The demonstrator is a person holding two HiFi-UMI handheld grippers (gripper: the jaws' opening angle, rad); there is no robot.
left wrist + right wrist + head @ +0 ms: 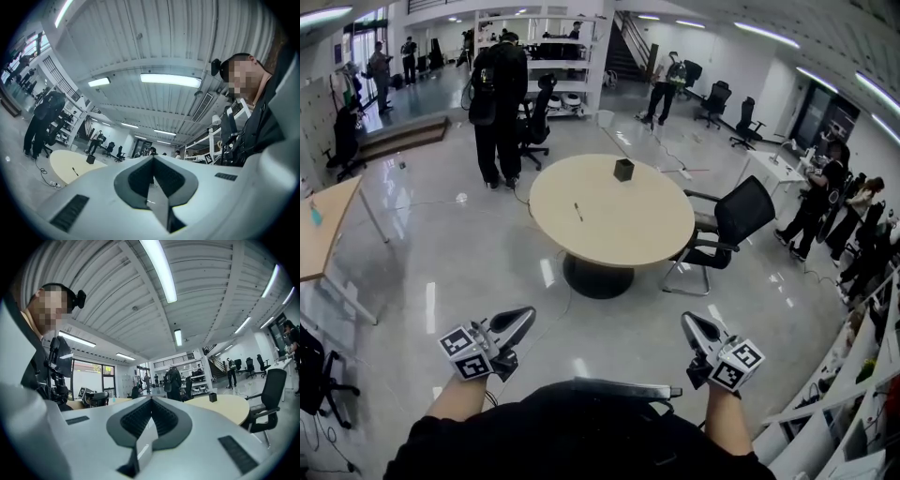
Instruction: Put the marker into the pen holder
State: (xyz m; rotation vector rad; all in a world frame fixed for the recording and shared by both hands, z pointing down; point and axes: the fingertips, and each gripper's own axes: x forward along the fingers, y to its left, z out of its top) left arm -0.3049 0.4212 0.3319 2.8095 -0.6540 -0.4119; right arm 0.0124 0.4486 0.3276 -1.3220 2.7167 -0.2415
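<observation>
A dark marker (577, 212) lies flat on the round beige table (628, 234), left of its middle. A small black pen holder (623, 169) stands upright near the table's far edge. The holder (213, 397) also shows in the right gripper view, and the marker (74, 171) and holder (90, 159) show small in the left gripper view. My left gripper (525, 318) is held low in front of me, well short of the table, shut with nothing in it. My right gripper (691, 324) is at the same height on the right, also shut and empty.
A black office chair (727, 228) stands at the table's right side. A person in dark clothes (499, 103) stands beyond the table's left. A wooden desk (323, 230) is at far left. More people and chairs are along the right and back.
</observation>
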